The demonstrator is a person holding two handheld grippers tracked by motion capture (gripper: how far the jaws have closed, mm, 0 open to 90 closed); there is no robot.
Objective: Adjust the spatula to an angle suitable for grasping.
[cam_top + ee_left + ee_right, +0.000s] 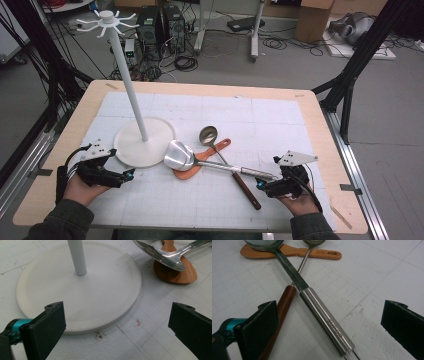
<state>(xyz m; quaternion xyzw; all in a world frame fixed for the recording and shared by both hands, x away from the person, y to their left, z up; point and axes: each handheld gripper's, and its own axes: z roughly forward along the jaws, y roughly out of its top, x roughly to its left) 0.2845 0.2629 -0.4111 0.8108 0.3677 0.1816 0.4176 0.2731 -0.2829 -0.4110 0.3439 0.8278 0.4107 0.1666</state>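
Stand (136, 125) first, over on the left: its round white base sits right in front of the left gripper (129, 174), jaws wide apart with nothing between them, rim of the base just ahead of the tips in the left gripper view. That hand isn't touching anything.

Moving to the middle, three utensils lie crossed in a pile: a wooden spatula (202, 160) underneath, a small ladle (208, 134) with a brown handle, and the big steel spoon (179, 155) whose bowl rests on the spatula blade, near the base.

What matters is on the right. The steel handle (325, 325) runs from the bowl out toward the right gripper (259, 184), so its long axis points nearly straight into those jaws. In the right gripper view the handle end lies between the parted jaws, closer to the left one, pads clear of it, with the brown handle (283, 305) just beside it. Right hand is clearly the nearer one; I'd guess it closes across the steel handle next.
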